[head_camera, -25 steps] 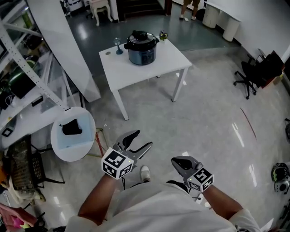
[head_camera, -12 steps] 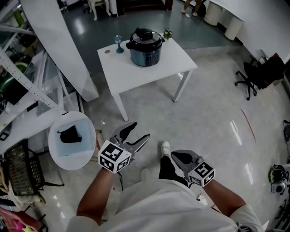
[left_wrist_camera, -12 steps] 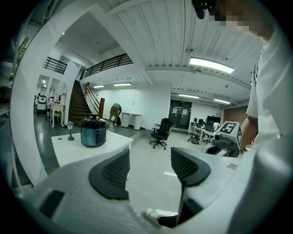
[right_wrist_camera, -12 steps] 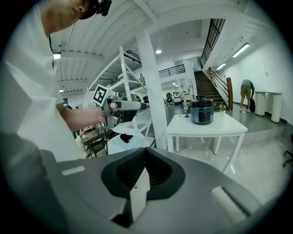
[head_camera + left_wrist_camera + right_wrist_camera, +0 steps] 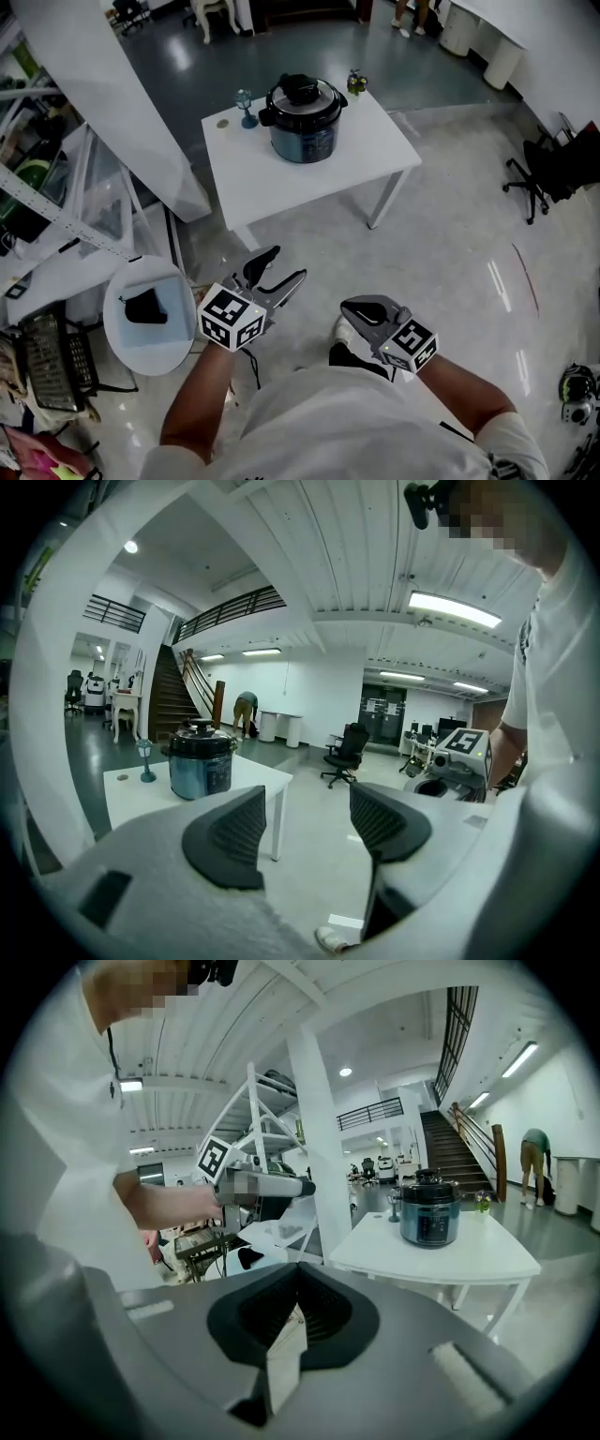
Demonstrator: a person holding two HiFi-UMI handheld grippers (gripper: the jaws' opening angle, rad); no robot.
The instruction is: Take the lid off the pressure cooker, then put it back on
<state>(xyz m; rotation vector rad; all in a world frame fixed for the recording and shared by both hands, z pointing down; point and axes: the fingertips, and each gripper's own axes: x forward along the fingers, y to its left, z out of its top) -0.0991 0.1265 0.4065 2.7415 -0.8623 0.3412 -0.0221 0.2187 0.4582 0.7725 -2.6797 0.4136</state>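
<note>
The pressure cooker (image 5: 305,122) stands on the white bench (image 5: 375,141), toward its far edge, with the lid (image 5: 302,92) sitting on top and its black knob upright. A small blue stemmed glass (image 5: 245,103) stands just beside the cooker on one side. A little green ornament (image 5: 356,82) stands near the bench's far corner on the other side.

Both tools are held low in front of the person, over the pale floor (image 5: 441,253) and well apart from the bench. The cooker lies ahead of them, across an open stretch of floor. The left tool (image 5: 284,264) has its jaws spread wide with nothing between them. In the left gripper view the cooker shows beyond and to the left of the left jaw. The right tool (image 5: 356,309) has its jaws pressed together and pinches nothing. In the right gripper view the cooker sits above and to the right of the jaws, far off.

Beside the left tool stands a round white stool (image 5: 127,342) carrying a dark object I cannot identify. A black office chair (image 5: 548,164) stands off to the right.
</note>
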